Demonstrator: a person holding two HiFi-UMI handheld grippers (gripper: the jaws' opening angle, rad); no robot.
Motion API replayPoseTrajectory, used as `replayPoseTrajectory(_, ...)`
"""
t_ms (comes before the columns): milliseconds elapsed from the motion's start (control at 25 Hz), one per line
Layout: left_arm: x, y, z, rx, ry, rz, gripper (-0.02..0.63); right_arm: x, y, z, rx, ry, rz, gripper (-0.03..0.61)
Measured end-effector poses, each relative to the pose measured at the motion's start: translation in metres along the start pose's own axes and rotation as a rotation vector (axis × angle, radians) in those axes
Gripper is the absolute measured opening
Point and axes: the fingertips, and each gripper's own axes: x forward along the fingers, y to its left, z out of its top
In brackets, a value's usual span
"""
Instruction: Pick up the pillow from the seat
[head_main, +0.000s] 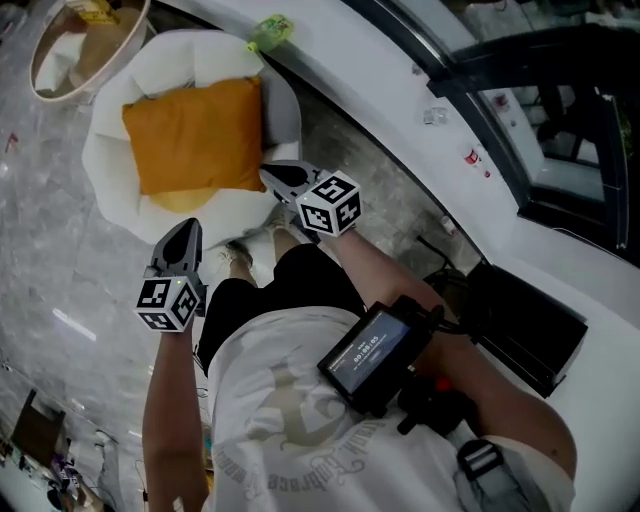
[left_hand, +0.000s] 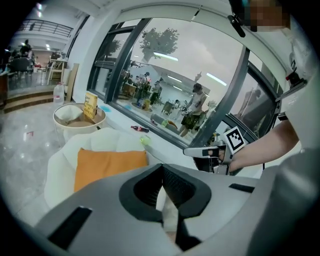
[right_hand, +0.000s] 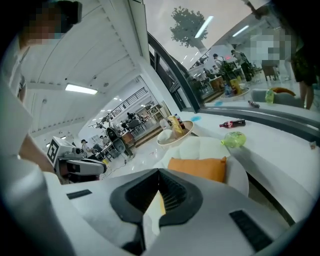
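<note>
An orange pillow (head_main: 196, 136) lies on a round white padded seat (head_main: 108, 190), leaning toward its back. In the head view my left gripper (head_main: 188, 227) hangs just below the seat's front rim, shut and empty. My right gripper (head_main: 268, 175) is at the seat's right edge, near the pillow's lower right corner, also shut with nothing in it. The left gripper view has the pillow (left_hand: 107, 165) ahead of the closed left gripper (left_hand: 162, 168), with the seat (left_hand: 57, 172) around it. From the right gripper (right_hand: 159, 173) the pillow (right_hand: 199, 168) lies a short way ahead.
A round side table (head_main: 40, 62) with papers stands behind the seat. A green bottle (head_main: 270, 32) lies on the white window ledge (head_main: 340, 60), and a red-capped bottle (right_hand: 232, 123) lies farther along it. Marble floor surrounds the seat. The person's legs are below the grippers.
</note>
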Motion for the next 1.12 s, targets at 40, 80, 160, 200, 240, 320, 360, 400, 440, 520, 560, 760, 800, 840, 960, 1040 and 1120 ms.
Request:
replayPoseTrajectory(40,0.001,0.003,-0.003,-0.006,0.004,0.004,0.011,0.004,-0.001,-0.003,0.003,0.006,-0.001,0.014)
replayPoseTrajectory(80,0.002,0.006,-0.007,-0.012,0.008,0.009,0.011,0.007,-0.003,-0.006,0.006,0.012,-0.002,0.014)
replayPoseTrajectory(160,0.007,0.009,-0.012,-0.023,0.015,0.017,0.011,0.012,-0.009,-0.011,0.011,0.026,-0.003,0.014)
replayPoseTrajectory(200,0.009,0.01,-0.014,-0.026,0.019,0.022,0.011,0.014,-0.013,-0.012,0.013,0.031,-0.005,0.014)
replayPoseTrajectory(240,0.012,0.011,-0.015,-0.026,0.022,0.028,0.011,0.016,-0.016,-0.014,0.015,0.035,-0.006,0.014)
replayPoseTrajectory(320,0.016,0.014,-0.019,-0.023,0.03,0.042,0.011,0.021,-0.022,-0.016,0.024,0.039,-0.008,0.014)
replayPoseTrajectory(360,0.018,0.016,-0.02,-0.023,0.033,0.047,0.011,0.023,-0.025,-0.017,0.031,0.038,-0.008,0.014)
replayPoseTrajectory(400,0.021,0.018,-0.021,-0.025,0.033,0.052,0.011,0.027,-0.027,-0.018,0.038,0.036,-0.008,0.014)
replayPoseTrajectory(440,0.024,0.02,-0.021,-0.029,0.031,0.055,0.011,0.031,-0.03,-0.018,0.043,0.033,-0.008,0.014)
replayPoseTrajectory(520,0.029,0.025,-0.021,-0.038,0.026,0.06,0.011,0.039,-0.035,-0.019,0.049,0.033,-0.009,0.014)
replayPoseTrajectory(560,0.032,0.026,-0.022,-0.042,0.024,0.061,0.011,0.043,-0.037,-0.02,0.051,0.035,-0.009,0.014)
replayPoseTrajectory(760,0.049,0.025,-0.03,-0.03,0.033,0.058,0.011,0.056,-0.055,-0.032,0.056,0.051,-0.014,0.014)
replayPoseTrajectory(800,0.052,0.025,-0.032,-0.023,0.036,0.056,0.011,0.059,-0.059,-0.037,0.056,0.057,-0.016,0.013)
replayPoseTrajectory(840,0.053,0.026,-0.035,-0.019,0.039,0.056,0.011,0.062,-0.063,-0.042,0.055,0.064,-0.017,0.014)
replayPoseTrajectory(960,0.056,0.03,-0.045,-0.034,0.045,0.062,0.011,0.072,-0.076,-0.06,0.061,0.091,-0.028,0.014)
replayPoseTrajectory(1040,0.06,0.033,-0.053,-0.051,0.049,0.068,0.011,0.079,-0.087,-0.071,0.073,0.102,-0.04,0.014)
replayPoseTrajectory(1120,0.063,0.037,-0.06,-0.069,0.05,0.074,0.011,0.086,-0.097,-0.081,0.089,0.11,-0.053,0.014)
